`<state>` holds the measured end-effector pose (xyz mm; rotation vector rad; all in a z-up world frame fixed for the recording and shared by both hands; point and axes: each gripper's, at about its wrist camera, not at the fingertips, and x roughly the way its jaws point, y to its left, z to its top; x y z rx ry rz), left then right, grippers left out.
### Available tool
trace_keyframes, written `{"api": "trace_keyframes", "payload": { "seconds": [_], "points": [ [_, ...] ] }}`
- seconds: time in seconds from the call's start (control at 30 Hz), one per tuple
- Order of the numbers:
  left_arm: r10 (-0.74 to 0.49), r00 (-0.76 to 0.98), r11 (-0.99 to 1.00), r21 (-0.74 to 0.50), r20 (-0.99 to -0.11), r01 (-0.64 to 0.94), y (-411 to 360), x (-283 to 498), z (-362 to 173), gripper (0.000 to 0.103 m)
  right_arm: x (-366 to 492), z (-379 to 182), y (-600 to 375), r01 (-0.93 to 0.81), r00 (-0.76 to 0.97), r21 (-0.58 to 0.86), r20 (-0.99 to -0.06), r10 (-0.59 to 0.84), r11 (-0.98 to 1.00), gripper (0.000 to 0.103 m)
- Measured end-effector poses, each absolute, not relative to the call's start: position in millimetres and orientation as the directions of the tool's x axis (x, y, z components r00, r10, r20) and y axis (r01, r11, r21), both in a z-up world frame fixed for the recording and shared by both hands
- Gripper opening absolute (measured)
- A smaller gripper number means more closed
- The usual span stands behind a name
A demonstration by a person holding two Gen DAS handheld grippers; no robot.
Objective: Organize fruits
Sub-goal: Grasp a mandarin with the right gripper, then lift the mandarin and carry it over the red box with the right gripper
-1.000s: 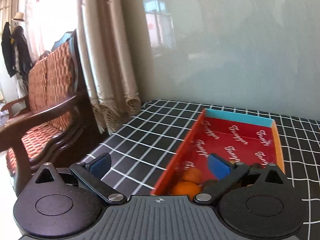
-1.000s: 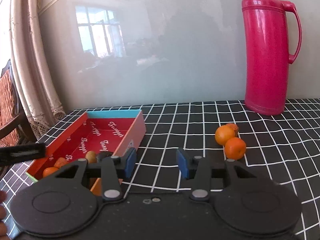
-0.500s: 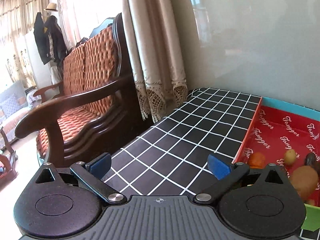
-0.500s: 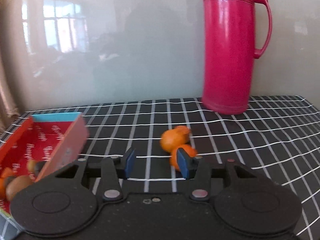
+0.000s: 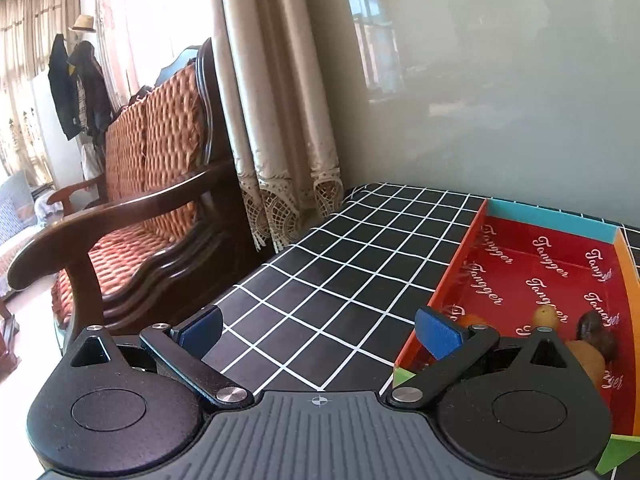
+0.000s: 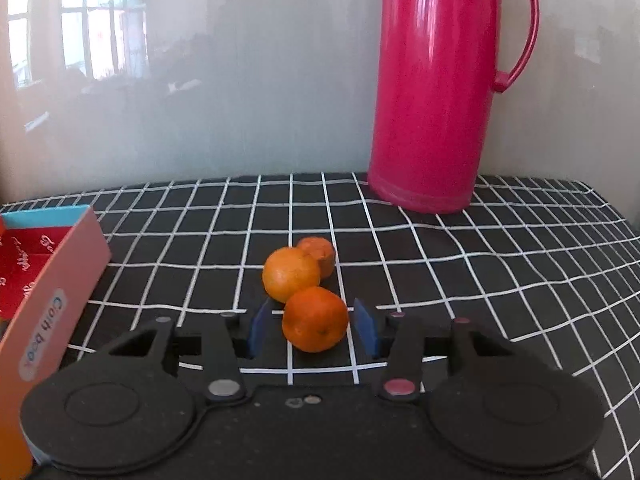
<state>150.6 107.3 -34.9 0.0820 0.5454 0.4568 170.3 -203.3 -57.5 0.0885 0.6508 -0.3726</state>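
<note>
Now orange (image 6: 315,319) between right tool (image 6: 314,330) pads

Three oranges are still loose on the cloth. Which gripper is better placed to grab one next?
Right gripper: its open jaws already flank the nearest orange. Left gripper faces bare tablecloth beside the box.

Right gripper (image 6: 314,330) swung over — now straddling nearest orange (image 6: 315,319).

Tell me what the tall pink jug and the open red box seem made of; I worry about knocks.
The jug looks like glossy moulded plastic: bright reflections run down its smooth body and handle; any lining is hidden. The box looks like printed cardboard: thin flat walls, folded corners, matte outside, faintly shiny red inside.
</note>
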Motion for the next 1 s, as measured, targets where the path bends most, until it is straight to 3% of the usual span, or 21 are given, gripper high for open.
{"api": "trace_keyframes", "payload": {
  "seconds": [0.23,0.57,1.0],
  "points": [
    [0.441,0.758,0.897,0.198,-0.481,-0.396,109.9,148.0,-34.0,0.102,179.7,-66.3,-206.8,0.38,0.714,-0.022,-0.629,-0.309,0.925,0.038],
    [0.443,0.755,0.896,0.198,-0.483,-0.398,110.0,145.4,-32.4,0.102,170.5,-59.4,-208.3,0.363,0.742,0.024,-0.612,-0.273,0.932,0.037],
    [0.467,0.744,0.883,0.208,-0.478,-0.42,124.4,127.6,-24.7,0.102,149.3,-34.3,-155.2,0.185,0.822,0.056,-0.556,-0.123,0.981,0.037]
  ]
}}
